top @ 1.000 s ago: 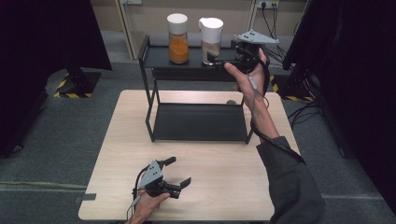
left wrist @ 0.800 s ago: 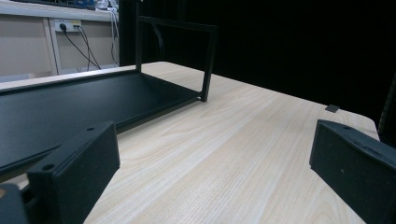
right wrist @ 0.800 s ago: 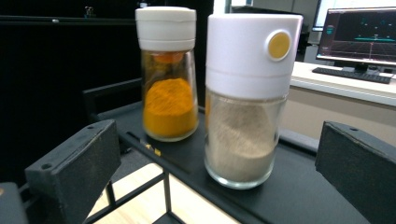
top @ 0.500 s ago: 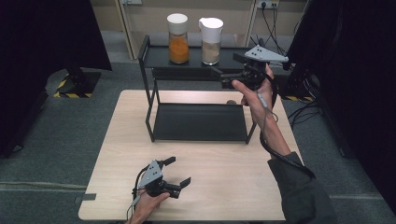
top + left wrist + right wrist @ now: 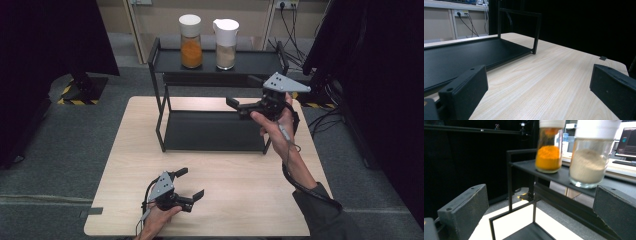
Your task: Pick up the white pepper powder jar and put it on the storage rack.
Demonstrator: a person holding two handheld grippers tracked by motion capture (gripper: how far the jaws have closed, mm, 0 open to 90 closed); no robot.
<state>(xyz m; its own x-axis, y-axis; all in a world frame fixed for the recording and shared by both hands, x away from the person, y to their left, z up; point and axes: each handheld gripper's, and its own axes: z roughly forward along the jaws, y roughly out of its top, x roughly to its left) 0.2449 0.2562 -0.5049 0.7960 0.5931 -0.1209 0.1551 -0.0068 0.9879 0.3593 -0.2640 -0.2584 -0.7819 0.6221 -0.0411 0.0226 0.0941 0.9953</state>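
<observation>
A pale wooden table point(image 5: 240, 200) stands on grey carpet point(image 5: 65, 150), with black curtains point(image 5: 45, 45) at both sides, beige cabinets point(image 5: 160, 20) behind, and hazard-striped tape point(image 5: 70, 95) on the floor.

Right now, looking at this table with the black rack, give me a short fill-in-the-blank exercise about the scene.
1. The two jars stand on the rack's ____ shelf.
2. The powder in the left jar is ____.
3. The left hand-held gripper rests on the wooden table with its jaws ____.
4. The right hand-held gripper is raised near the rack's ____ end.

Missing words: top; orange; open; right
</observation>
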